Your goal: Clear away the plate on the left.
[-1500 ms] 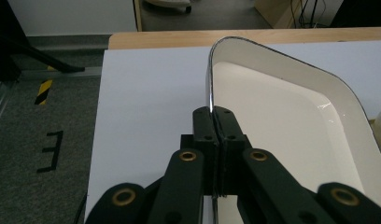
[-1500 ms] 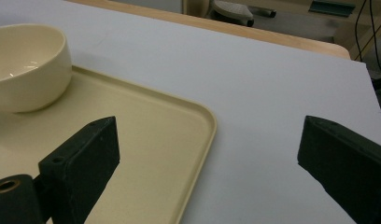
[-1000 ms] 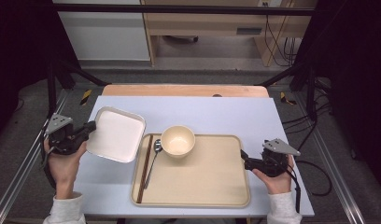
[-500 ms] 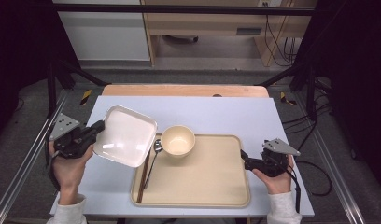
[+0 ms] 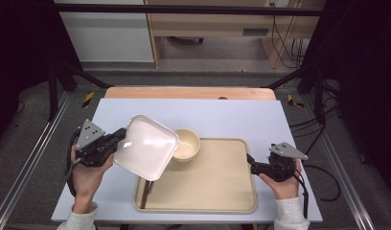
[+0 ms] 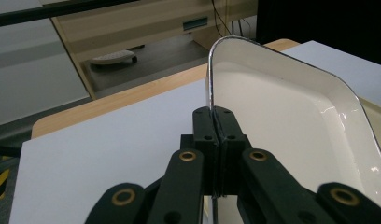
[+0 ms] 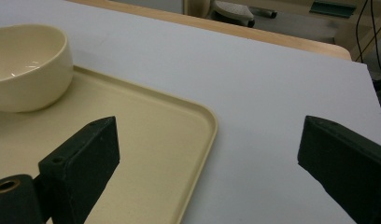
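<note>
A white square plate hangs tilted above the tray's left edge, and my left gripper is shut on its rim. In the left gripper view the two black jaws pinch the thin rim of the white plate at my left gripper. A cream bowl stands at the back left of the beige tray, partly covered by the plate. My right gripper rests open at the tray's right edge. The right gripper view has my right gripper wide apart over the corner of the tray, with the bowl at far left.
The tray lies on a pale blue tabletop with a wooden strip along its far edge. A dark utensil end pokes out under the plate at the tray's left side. Black frame posts stand at both back corners.
My left gripper has carried the plate to the right and slightly up, from beside the tray to over its left edge, tilting it. The right gripper has stayed put.
</note>
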`<action>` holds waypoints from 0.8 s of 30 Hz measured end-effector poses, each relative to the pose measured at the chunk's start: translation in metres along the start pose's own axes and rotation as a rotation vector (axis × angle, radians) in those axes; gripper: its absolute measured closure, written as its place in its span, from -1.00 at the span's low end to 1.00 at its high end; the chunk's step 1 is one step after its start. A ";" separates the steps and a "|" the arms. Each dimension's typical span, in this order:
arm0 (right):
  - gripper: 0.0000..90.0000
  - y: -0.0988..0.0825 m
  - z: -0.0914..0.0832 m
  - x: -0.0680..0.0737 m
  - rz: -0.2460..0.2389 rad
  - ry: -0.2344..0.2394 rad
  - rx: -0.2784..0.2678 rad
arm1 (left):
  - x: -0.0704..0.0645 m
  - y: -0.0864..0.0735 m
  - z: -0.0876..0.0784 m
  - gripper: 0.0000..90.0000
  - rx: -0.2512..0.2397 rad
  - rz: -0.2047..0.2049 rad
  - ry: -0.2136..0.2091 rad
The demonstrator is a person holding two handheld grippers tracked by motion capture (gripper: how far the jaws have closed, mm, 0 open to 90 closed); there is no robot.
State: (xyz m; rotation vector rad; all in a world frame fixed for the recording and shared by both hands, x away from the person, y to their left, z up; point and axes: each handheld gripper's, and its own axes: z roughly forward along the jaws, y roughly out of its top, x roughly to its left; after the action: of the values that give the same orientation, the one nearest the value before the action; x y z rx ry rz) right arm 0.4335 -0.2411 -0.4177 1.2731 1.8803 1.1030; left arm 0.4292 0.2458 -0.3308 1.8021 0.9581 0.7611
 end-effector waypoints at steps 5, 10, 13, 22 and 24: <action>-0.87 0.000 0.000 0.000 0.003 0.000 0.001 | -0.013 0.002 0.003 0.98 0.000 0.031 -0.023; -0.87 0.000 0.000 0.000 0.000 -0.001 0.001 | -0.025 0.004 0.009 0.98 0.003 0.066 -0.039; -0.87 0.000 0.001 0.000 0.000 -0.004 0.006 | -0.033 0.004 0.012 0.98 0.018 0.073 -0.058; -0.87 0.000 0.000 -0.001 0.002 -0.002 0.001 | -0.061 0.005 0.033 0.98 0.055 0.126 -0.112; -0.87 0.000 -0.001 -0.001 0.001 -0.003 0.001 | -0.067 0.006 0.037 0.98 0.048 0.142 -0.121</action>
State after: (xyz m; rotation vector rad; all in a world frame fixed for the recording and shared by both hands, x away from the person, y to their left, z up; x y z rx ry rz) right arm 0.4334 -0.2424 -0.4175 1.2761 1.8777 1.1002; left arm 0.4272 0.1710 -0.3452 1.9514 0.7818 0.7125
